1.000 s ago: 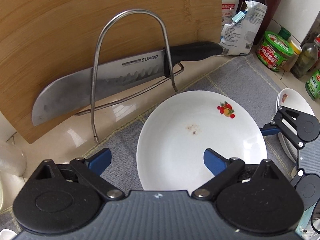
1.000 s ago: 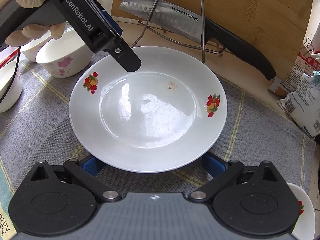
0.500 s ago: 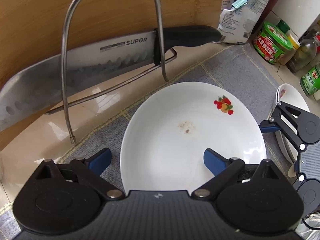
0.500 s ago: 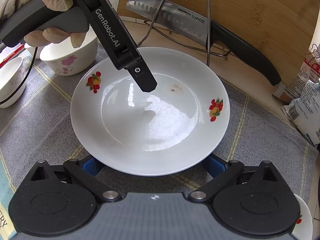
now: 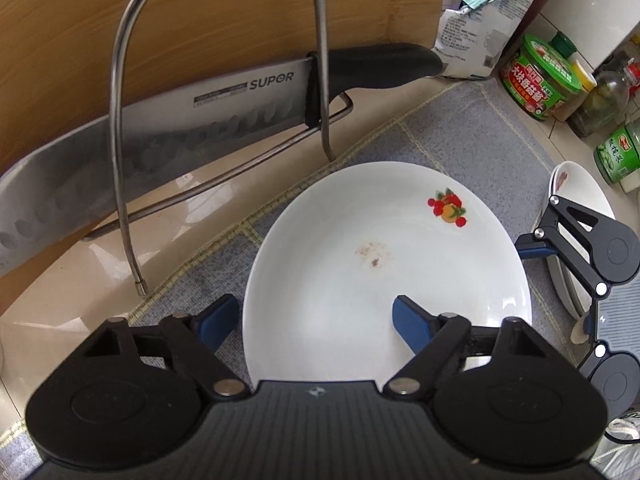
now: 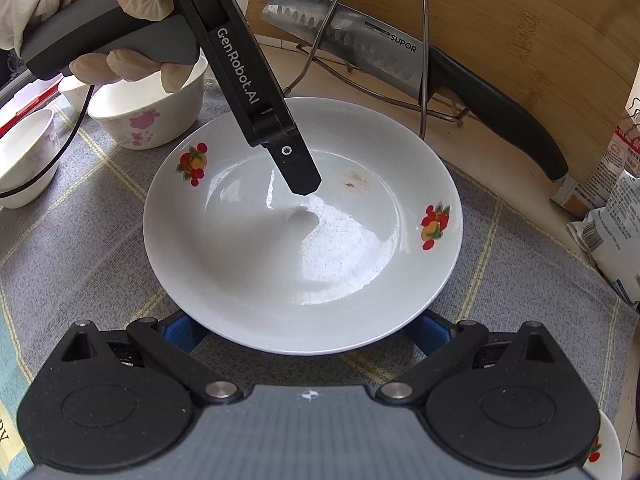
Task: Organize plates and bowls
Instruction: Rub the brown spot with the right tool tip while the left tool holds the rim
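- The left gripper (image 5: pixel 316 322) is seen nearest in its own view, its jaws closing across the near rim of a white plate (image 5: pixel 384 280); one blue finger lies outside the rim over the cloth, the other over the plate's inside, and neither pad is seen pressing on it.
- The right gripper (image 6: pixel 306 330) is held at the plate's near edge in its own view, jaws wide; both blue fingers are partly hidden under the rim, so contact cannot be told.
- The plate is set on a grey checked cloth (image 6: pixel 92 248); fruit motifs are printed on its rim and a small brown smear is seen inside it.
- The left gripper's black body is gripped by a gloved hand (image 6: pixel 108 12), and its tip is seen over the plate's middle.
- Two white bowls (image 6: pixel 148 108) are seen near the plate's left side in the right view.
- More white plates (image 5: pixel 580 216) are stacked near the plate, behind the right gripper in the left view.
- Beyond the plate, a knife (image 5: pixel 224 120) is laid in a wire rack (image 5: pixel 120 152).
- A wooden cutting board (image 5: pixel 200 12) is stood behind it.
- Jars (image 5: pixel 540 76) and a clipped bag (image 5: pixel 484 20) are set farthest back.
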Available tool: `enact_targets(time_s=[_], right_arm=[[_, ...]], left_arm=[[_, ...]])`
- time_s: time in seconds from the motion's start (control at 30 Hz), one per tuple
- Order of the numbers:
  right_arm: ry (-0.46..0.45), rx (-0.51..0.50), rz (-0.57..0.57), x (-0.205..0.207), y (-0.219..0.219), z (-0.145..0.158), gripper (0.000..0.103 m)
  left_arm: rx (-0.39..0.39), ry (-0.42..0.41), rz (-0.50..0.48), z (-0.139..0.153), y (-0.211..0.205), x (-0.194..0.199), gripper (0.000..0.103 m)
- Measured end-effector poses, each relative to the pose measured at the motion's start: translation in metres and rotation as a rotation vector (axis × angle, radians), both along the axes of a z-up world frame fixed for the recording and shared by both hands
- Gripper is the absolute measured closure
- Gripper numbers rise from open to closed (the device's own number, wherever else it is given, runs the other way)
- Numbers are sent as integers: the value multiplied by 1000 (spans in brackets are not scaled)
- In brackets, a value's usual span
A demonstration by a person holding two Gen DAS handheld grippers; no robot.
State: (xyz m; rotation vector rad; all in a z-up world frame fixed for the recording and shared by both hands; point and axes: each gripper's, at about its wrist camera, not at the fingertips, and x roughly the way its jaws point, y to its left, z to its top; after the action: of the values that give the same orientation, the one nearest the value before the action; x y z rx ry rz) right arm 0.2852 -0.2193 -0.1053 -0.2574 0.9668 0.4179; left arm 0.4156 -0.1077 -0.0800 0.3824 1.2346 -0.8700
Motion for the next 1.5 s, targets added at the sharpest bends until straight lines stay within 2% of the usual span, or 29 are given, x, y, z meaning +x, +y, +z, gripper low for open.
enact_targets(time_s=[0.17, 0.77, 1.5], right_arm=[[-7, -2, 9, -1, -1, 0, 0], [-49, -15, 45, -5, -4, 1, 0], [-73, -32, 13, -8, -2, 2, 0]], left_arm=[[24, -3, -54, 0, -4, -1, 34], [25, 7, -88, 0, -6, 2, 34], [30, -19, -89, 1, -6, -3, 33]])
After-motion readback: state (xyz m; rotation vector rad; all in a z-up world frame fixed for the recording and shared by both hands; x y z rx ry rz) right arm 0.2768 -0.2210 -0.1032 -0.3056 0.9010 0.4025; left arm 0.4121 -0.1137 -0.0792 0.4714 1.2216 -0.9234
